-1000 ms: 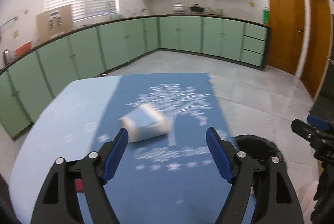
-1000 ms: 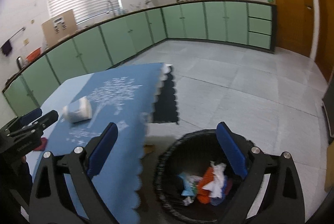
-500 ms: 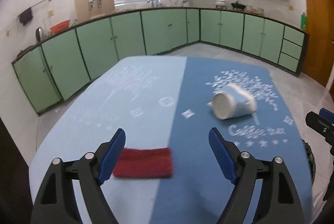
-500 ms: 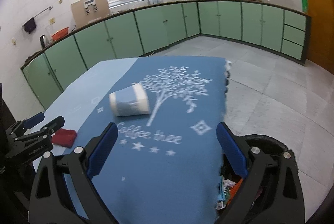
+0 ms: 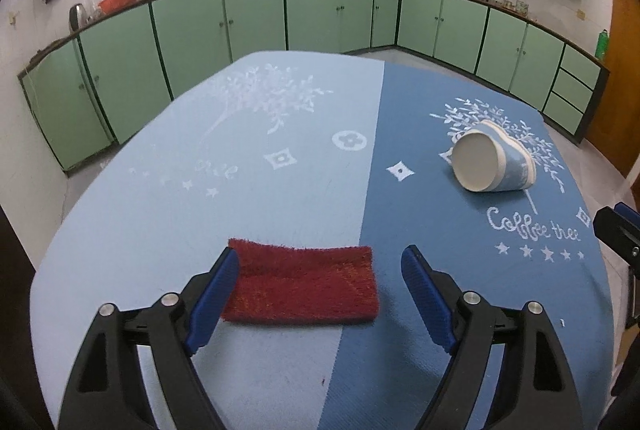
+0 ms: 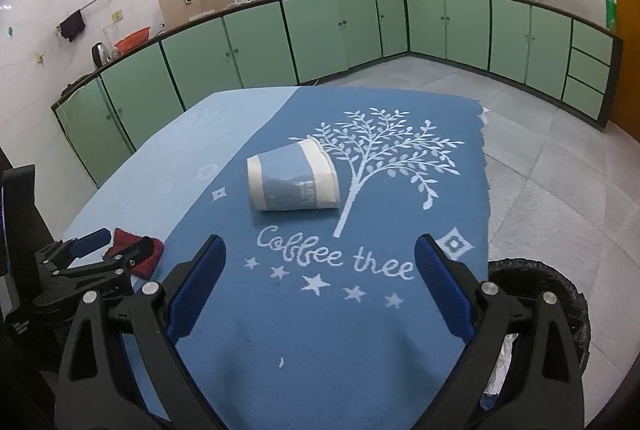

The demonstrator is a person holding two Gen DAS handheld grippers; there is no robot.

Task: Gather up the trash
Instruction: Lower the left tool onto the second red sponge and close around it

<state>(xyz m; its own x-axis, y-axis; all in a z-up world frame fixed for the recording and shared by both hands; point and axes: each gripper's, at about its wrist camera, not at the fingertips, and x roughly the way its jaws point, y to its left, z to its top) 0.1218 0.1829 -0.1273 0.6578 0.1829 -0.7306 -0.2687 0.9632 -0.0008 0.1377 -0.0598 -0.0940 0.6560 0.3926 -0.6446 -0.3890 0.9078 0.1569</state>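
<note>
Left gripper: jaws spread wide, having just been opening, nothing clamped. The red cloth lies flat on the desk between the two blue pads. In the left wrist view the left pad overlaps the cloth's left edge; whether it touches cannot be told. The right pad stands clear of the cloth's right edge. From the right wrist view the left gripper sits low over the cloth, one finger on either side of it.

Right gripper: jaws apart, nothing between them but the printed tablecloth. It hangs above the near edge of the desk.

Paper cup: on its side, ahead of the right gripper and slightly left of its midline, well apart from both pads. Base faces left, open mouth faces right toward the printed tree. From the left gripper the paper cup is ahead and well to the right, base turned toward that camera.

Black bin: low and just right of the right gripper, on the floor beside the desk edge, partly hidden behind the right finger. Some white material shows inside; contents otherwise not readable.
</note>
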